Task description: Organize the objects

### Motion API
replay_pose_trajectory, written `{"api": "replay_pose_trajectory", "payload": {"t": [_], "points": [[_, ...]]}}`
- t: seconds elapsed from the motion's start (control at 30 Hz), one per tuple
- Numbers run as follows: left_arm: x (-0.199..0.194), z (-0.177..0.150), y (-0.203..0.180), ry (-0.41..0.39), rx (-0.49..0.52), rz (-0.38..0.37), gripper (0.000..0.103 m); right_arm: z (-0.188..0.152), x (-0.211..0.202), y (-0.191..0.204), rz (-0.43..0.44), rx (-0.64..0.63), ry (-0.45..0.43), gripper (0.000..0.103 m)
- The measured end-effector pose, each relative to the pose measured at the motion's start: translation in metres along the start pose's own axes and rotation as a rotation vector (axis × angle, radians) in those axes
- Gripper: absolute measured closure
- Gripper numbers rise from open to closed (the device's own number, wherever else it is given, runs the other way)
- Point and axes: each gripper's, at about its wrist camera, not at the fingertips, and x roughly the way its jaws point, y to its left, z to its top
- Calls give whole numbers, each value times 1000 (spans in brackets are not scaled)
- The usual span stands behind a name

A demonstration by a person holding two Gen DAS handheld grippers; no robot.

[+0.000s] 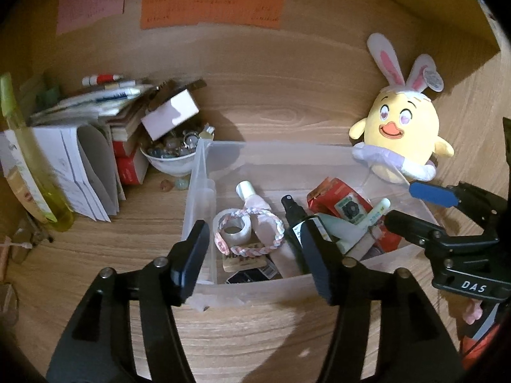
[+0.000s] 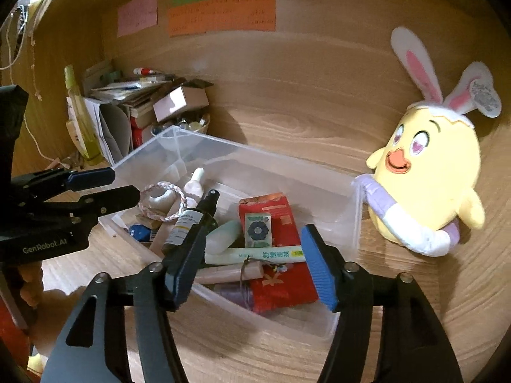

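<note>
Both grippers, left [image 1: 255,258] and right [image 2: 252,265], jaws spread, empty, above clear bin [image 1: 204,166] contents.

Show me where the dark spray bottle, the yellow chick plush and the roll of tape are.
dark spray bottle [image 2: 191,223], right wrist view, on its white label.
yellow chick plush [image 1: 399,127], left wrist view, on its face.
roll of tape [image 1: 234,231], left wrist view, on its top rim.

1 clear bin [image 2: 348,191], 1 plush chick [image 2: 424,172], 1 spray bottle [image 2: 191,220], 1 white bowl [image 1: 169,161], 3 paper notes [image 1: 210,6].
</note>
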Motion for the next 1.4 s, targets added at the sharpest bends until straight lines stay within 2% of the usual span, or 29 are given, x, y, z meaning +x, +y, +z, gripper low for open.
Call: {"api": "replay_pose_trajectory", "payload": {"t": [0.13, 0.23, 0.33, 0.4, 0.47, 0.5, 0.63, 1.4], "points": [[-11, -1, -5, -19, 20, 3, 38, -3, -12, 0, -10, -2, -19, 36], [-18, -2, -6, -29, 14, 12, 23, -5, -19, -1, -18, 2, -25, 35], [-27, -3, -7, -55, 13, 37, 15, -8, -26, -3, -27, 13, -30, 33], [-31, -3, -5, -61, 11, 45, 15, -9, -31, -5, -39, 22, -41, 30], [-33, -4, -3, -55, 2, 42, 14, -10, -37, -6, -49, 31, -55, 21], [-34, -4, -2, -49, -5, 38, 14, -11, -40, -7, -54, 37, -65, 20], [-36, -8, 3, -43, -31, 41, 8, -12, -50, -7, -76, 52, -95, 20], [-47, -28, -6, -28, 7, 67, 8, -31, -53, -1, -2, 98, -37, 19]]}}
